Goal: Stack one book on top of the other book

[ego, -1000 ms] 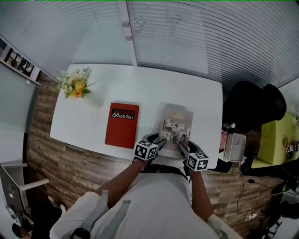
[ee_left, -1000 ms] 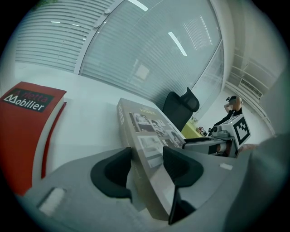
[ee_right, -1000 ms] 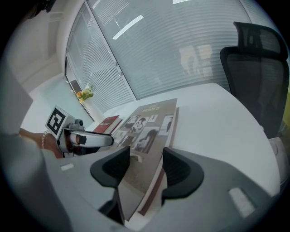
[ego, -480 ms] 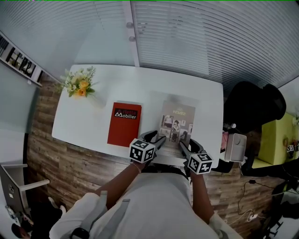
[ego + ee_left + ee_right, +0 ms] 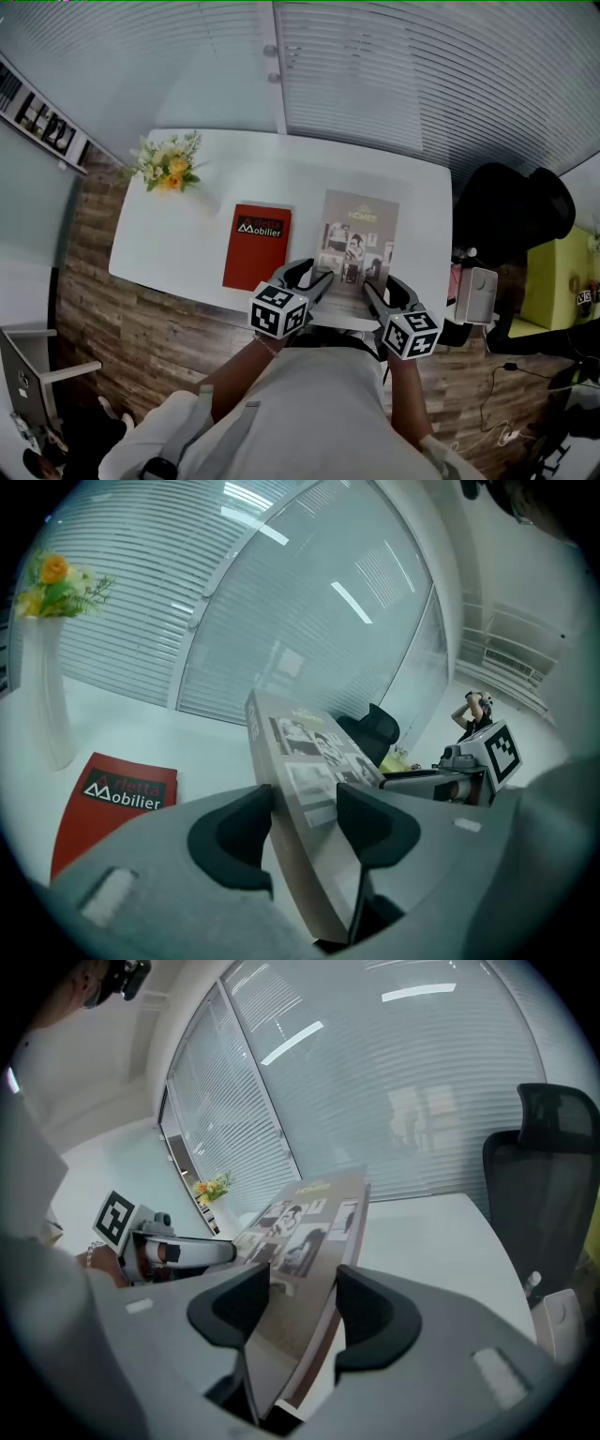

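Note:
A grey book with photos on its cover hangs above the white table, lifted by its near edge. My left gripper is shut on the near left corner and my right gripper on the near right corner. In the left gripper view the grey book runs tilted between the pads of the left gripper. The right gripper view has the grey book clamped in the right gripper. A red book lies flat on the table to the left, also seen as the red book.
A vase of yellow flowers stands at the table's far left corner. A black office chair sits right of the table, with a white device by the near right corner. Window blinds run behind the table.
Both grippers have risen together with the grey book, which has come up off the table toward the camera. The red book has not moved.

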Available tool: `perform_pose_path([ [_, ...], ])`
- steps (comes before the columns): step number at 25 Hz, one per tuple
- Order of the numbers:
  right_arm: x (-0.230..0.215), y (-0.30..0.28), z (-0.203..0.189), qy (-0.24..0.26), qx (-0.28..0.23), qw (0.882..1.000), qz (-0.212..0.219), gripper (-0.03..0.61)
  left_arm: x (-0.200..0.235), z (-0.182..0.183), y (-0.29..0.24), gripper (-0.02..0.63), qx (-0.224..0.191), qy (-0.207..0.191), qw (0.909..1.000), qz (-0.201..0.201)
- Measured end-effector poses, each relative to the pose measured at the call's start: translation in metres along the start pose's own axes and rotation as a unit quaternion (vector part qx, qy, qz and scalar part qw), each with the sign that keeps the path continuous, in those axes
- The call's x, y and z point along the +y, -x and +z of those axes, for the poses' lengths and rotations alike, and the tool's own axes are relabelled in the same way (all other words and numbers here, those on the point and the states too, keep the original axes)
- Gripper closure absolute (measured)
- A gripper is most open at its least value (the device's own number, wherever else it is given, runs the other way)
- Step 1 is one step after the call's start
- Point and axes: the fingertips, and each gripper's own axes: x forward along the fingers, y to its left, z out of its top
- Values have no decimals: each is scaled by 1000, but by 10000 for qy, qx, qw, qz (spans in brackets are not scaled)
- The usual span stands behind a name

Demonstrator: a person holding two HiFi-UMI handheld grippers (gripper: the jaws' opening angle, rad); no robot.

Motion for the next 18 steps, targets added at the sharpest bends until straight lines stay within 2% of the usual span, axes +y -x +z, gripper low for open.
perform_pose_path([
  [6,11,7,10,13,-139,9999,28,359,-4,13,13,394,-144,-125,9998,35],
  [18,8,28,14,97,-189,9998,44,360,-26,14,16,393,-243,-123,9996,96],
])
